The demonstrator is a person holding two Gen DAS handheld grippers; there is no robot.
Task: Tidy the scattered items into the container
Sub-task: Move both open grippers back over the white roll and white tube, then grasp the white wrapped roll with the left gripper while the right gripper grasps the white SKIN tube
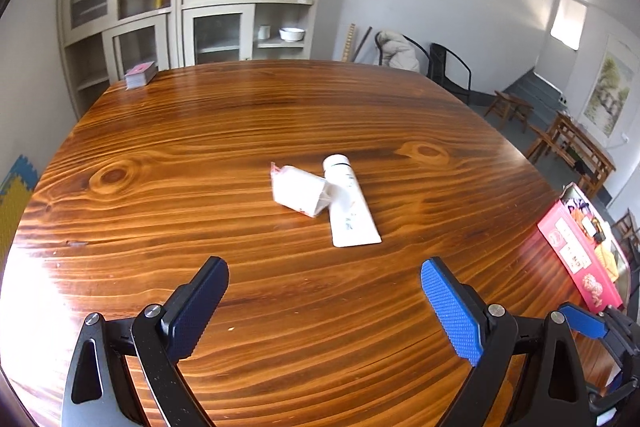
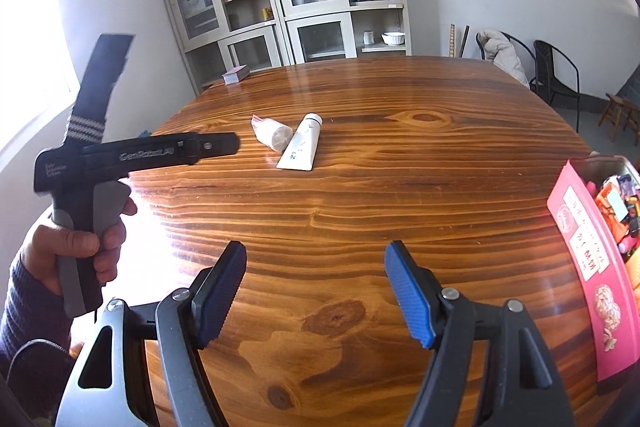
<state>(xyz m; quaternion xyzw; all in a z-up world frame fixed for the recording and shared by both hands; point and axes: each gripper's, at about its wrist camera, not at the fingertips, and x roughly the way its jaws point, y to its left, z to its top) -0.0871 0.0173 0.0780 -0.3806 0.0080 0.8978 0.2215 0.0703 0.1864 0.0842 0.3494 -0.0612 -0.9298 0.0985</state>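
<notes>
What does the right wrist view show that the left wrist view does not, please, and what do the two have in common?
Only the right wrist view shows the person's left hand gripping the left gripper's handle, its dark sleeve, and a bright window at the left edge.

Only the left wrist view shows the wooden stools on the floor to the right and the foam mat at the left.

Both show the wooden table, the white tube touching the small white packet, the red container at the right edge, the small box at the far corner, and open, empty fingers.
</notes>
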